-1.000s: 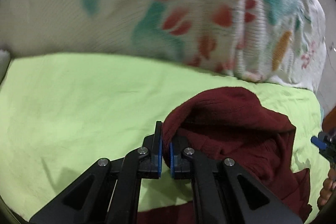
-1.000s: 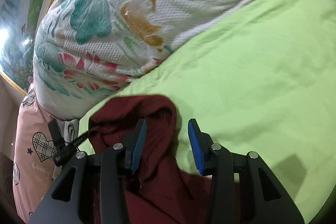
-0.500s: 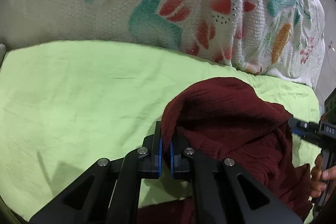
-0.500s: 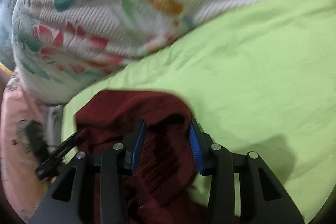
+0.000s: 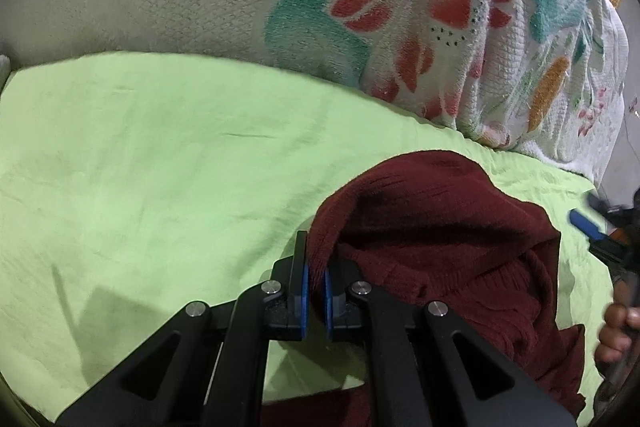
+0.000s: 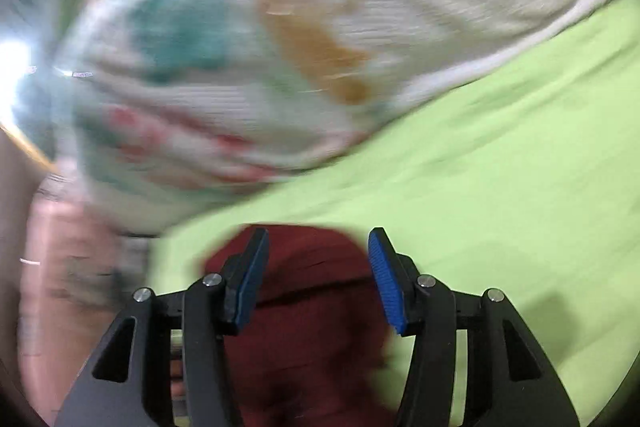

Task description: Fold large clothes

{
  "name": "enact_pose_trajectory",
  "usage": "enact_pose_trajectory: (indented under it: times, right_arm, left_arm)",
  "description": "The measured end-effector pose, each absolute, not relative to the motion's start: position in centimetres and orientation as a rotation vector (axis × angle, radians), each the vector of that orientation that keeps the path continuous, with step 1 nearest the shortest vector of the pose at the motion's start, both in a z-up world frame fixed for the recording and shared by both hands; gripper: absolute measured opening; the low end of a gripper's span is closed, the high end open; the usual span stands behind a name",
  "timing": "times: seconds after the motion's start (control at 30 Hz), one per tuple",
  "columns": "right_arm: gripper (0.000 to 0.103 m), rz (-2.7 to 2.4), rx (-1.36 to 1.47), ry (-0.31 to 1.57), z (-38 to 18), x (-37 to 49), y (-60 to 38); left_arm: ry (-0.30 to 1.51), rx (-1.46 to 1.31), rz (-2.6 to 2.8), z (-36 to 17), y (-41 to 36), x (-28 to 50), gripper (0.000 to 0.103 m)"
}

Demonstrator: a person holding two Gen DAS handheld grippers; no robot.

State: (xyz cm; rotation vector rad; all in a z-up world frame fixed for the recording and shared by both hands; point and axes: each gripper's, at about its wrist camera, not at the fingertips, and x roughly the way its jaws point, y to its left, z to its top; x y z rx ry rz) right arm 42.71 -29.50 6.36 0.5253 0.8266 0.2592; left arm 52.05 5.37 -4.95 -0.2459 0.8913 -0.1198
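Since a second ago the right gripper [image 6: 318,275] has slid further over the maroon garment [image 5: 436,243], jaws narrowing then spreading; they are opening now, cloth between the pads but unpressed. Green sheet [image 5: 160,167] fills mid-frame, floral blanket [image 5: 400,7] across the top. Garment lies bunched at lower right of the left view, lower centre of the right view. Soft, limp knit, probably light, likely to sag; best taken at a hem or fold edge. Left gripper [image 5: 316,287] stays clenched on its raised edge.

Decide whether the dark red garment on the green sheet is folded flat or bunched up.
Bunched up. The dark red garment sits in a rumpled heap on the green sheet, one edge pinched in the left gripper.
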Motion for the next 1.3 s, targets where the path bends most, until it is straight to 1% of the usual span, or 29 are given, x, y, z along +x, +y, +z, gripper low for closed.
enact_pose_trajectory:
  times: [0.07, 0.13, 0.23, 0.27, 0.3, 0.33, 0.4, 0.53, 0.63, 0.73, 0.9, 0.93, 1.0, 1.07, 1.13, 1.2, 1.3]
  right_arm:
    - [0.053, 0.255, 0.465, 0.897, 4.9, 44.4, -29.2]
    - [0.053, 0.336, 0.506, 0.962, 3.5, 45.7, -28.9]
    - [0.053, 0.423, 0.537, 1.004, 2.2, 47.4, -27.7]
    - [0.048, 0.426, 0.529, 1.02, 1.9, 47.7, -27.4]
    - [0.039, 0.421, 0.508, 1.042, 1.6, 48.1, -26.8]
    - [0.009, 0.43, 0.494, 1.058, 1.5, 48.2, -26.7]
    - [0.009, 0.438, 0.488, 1.054, 2.0, 47.8, -26.2]
    - [0.009, 0.46, 0.504, 0.9, 6.4, 43.9, -26.5]
    - [0.009, 0.463, 0.484, 0.797, 10.1, 38.6, -27.7]
    - [0.009, 0.491, 0.481, 0.755, 11.4, 33.4, -28.0]
    - [0.009, 0.501, 0.412, 0.774, 9.5, 24.9, -26.4]
    - [0.012, 0.497, 0.388, 0.788, 8.7, 23.2, -25.9]
    - [0.015, 0.501, 0.372, 0.833, 7.2, 21.1, -24.6]
    - [0.021, 0.524, 0.369, 0.875, 5.9, 19.3, -23.2]
    - [0.024, 0.556, 0.372, 0.919, 4.7, 17.5, -22.4]
    - [0.024, 0.549, 0.376, 0.96, 4.1, 16.3, -22.2]
    - [0.024, 0.523, 0.4, 0.937, 5.2, 15.5, -23.2]
  left_arm:
    - [0.894, -0.254, -0.125, -5.1, 5.4, 52.2, 0.004]
    - [0.896, -0.251, -0.13, -5.3, 5.4, 52.3, 0.004]
    - [0.9, -0.244, -0.139, -5.3, 5.2, 52.5, 0.004]
    - [0.901, -0.239, -0.141, -5.3, 5.1, 52.6, 0.004]
    - [0.903, -0.234, -0.142, -5.2, 4.9, 52.7, 0.004]
    - [0.905, -0.229, -0.145, -5.0, 4.7, 52.8, 0.004]
    - [0.898, -0.222, -0.151, -4.3, 4.3, 52.9, 0.004]
    - [0.829, -0.212, -0.22, -0.9, 3.4, 50.9, 0.004]
    - [0.771, -0.166, -0.288, 2.0, 2.4, 47.5, 0.004]
    - [0.73, -0.116, -0.352, 3.6, 1.5, 42.8, 0.004]
    - [0.707, -0.043, -0.417, 2.8, 0.8, 34.5, 0.004]
    - [0.711, -0.025, -0.424, 2.3, 0.8, 33.4, 0.004]
    - [0.736, 0.014, -0.434, 1.0, 0.5, 31.3, 0.004]
    - [0.767, 0.037, -0.419, -0.3, 0.9, 29.8, 0.005]
    - [0.819, 0.04, -0.414, -1.7, 1.5, 28.7, 0.006]
    - [0.846, 0.024, -0.426, -2.5, 2.2, 27.2, 0.007]
    - [0.879, -0.022, -0.445, -3.4, 3.5, 25.0, 0.008]
